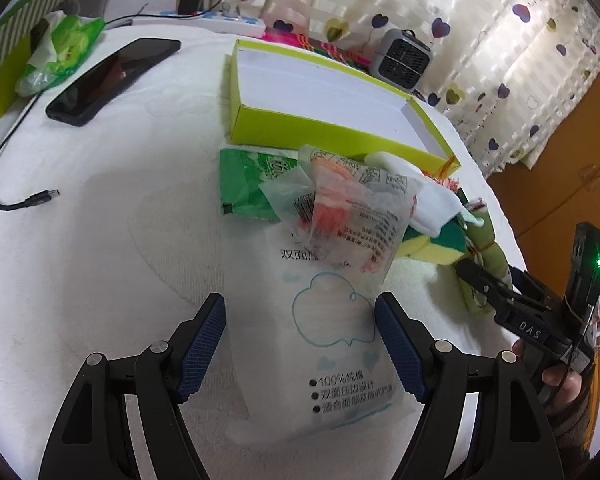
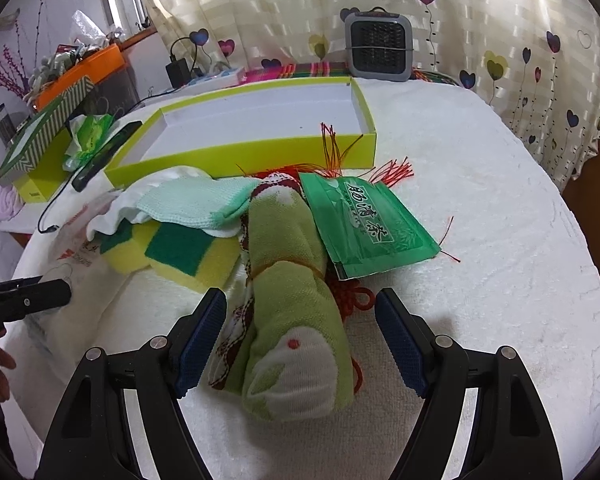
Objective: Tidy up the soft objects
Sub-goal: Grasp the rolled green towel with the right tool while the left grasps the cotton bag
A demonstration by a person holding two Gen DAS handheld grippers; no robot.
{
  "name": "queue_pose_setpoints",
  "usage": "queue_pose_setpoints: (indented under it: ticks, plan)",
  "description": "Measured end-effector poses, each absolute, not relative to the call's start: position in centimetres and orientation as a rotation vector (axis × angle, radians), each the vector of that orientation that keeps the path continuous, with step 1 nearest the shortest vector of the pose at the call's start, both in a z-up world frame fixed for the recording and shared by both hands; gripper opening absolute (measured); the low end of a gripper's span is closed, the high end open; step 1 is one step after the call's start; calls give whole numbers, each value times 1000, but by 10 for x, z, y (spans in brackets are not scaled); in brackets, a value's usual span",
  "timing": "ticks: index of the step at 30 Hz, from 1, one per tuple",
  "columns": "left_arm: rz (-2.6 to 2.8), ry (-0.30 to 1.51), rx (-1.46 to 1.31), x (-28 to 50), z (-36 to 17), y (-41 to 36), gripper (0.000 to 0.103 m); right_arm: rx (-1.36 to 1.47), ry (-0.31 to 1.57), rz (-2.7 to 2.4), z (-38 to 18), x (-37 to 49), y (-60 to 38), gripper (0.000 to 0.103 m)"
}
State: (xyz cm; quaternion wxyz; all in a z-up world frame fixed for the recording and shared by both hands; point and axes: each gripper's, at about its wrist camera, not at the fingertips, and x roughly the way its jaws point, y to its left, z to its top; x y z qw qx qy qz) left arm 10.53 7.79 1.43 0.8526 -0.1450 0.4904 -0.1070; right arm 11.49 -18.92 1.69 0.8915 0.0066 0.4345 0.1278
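A pile of soft things lies in front of an open yellow-green box. My left gripper is open around a white cotton-pad pack, with a crumpled clear wrapper beyond it. My right gripper is open around a rolled green sock. Beside the sock lie a yellow and green sponge, a mint and white sock, a green tea packet and a red tassel knot. The right gripper also shows in the left wrist view.
A black phone, a loose cable, a green plastic bag and a power strip lie at the left. A grey heater stands behind the box. Curtains hang behind. The white-covered table curves off at the right.
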Motion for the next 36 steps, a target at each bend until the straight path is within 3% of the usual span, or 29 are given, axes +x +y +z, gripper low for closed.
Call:
queue_pose_setpoints:
  ticks: [7, 11, 14, 17, 28, 36]
  plan:
    - [-202, 1052, -303, 110, 13, 75, 77, 13, 923, 250, 14, 120, -190, 77]
    - [-200, 1036, -335, 109, 12, 78, 76, 15, 912, 254, 15, 119, -190, 65]
    - [-191, 1032, -322, 107, 12, 78, 71, 18, 910, 255, 15, 118, -190, 59]
    - [-198, 1027, -336, 106, 13, 79, 58, 23, 907, 269, 16, 116, -189, 52]
    - [-197, 1000, -373, 101, 13, 85, 47, 5, 886, 260, 19, 111, -187, 41]
    - [-183, 995, -379, 94, 16, 91, 45, 28, 886, 264, 22, 105, -191, 38]
